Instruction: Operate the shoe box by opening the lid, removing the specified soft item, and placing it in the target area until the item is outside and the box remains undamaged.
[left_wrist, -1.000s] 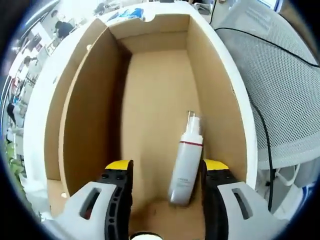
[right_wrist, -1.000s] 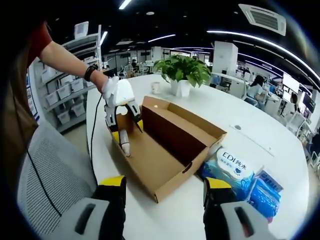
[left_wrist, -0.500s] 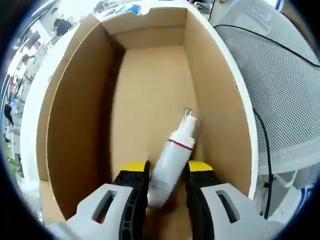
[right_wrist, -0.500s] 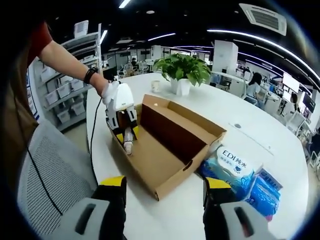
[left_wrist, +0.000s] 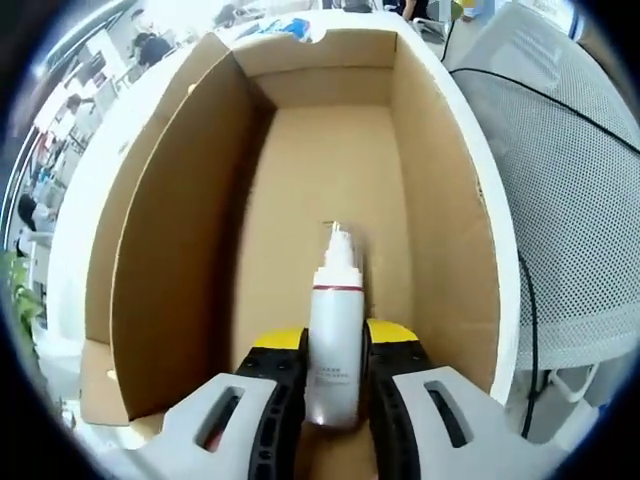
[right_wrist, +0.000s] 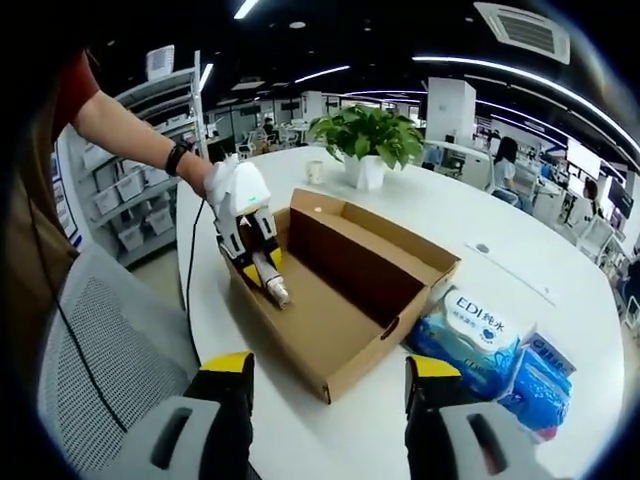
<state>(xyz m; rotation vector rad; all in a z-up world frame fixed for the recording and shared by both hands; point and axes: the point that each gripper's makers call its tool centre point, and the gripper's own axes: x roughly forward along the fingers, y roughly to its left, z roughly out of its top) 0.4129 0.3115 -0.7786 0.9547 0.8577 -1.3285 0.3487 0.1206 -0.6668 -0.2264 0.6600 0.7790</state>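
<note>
Your left tongs (left_wrist: 334, 345) clamp the white bottle (left_wrist: 333, 340) inside the open shoe box (right_wrist: 345, 285); your right tongs (right_wrist: 330, 372) hang apart.

Open-plan office: desks (right_wrist: 560, 200), ceiling lights (right_wrist: 500, 70)

The lower end of the white bottle (left_wrist: 333, 340) is hidden between the jaws of the left tongs (left_wrist: 334, 345). The print on its label is too small to be read. In the right gripper view, the bottle's body is covered by the left tongs (right_wrist: 262, 262), and the box floor behind the near wall of the shoe box (right_wrist: 330, 355) is concealed.
</note>
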